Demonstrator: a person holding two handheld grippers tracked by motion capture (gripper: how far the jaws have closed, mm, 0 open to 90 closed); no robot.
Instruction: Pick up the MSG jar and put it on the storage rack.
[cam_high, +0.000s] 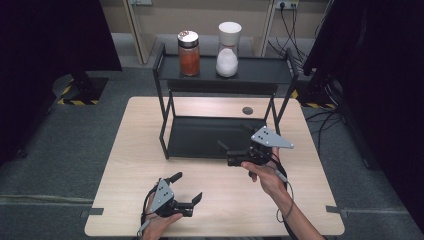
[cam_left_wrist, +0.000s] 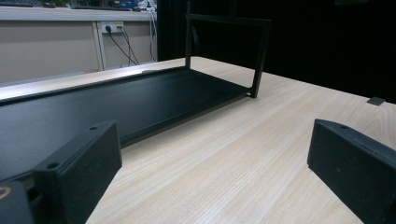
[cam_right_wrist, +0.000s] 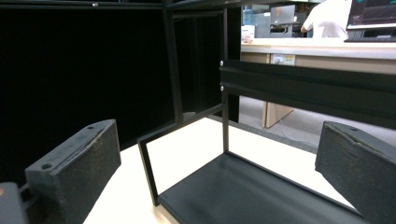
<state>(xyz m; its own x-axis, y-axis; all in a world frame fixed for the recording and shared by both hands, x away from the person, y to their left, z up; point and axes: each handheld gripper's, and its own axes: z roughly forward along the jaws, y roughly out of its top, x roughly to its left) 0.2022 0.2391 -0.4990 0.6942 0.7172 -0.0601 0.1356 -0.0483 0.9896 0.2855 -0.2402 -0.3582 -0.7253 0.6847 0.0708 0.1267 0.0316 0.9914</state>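
Shelf (cam_high: 220, 135) stands empty below, two jars (cam_high: 189, 53) on top; right gripper (cam_high: 235, 145) hovers at its lower tray, left gripper (cam_high: 187, 187) near the table edge, both spread, holding nothing.

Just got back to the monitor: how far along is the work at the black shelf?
Nothing looks moved yet: the orange jar and white jar stand on the shelf's top tier. In hand: right gripper, open, at the bare lower tier. Left gripper is open over the table. Any handling remains.
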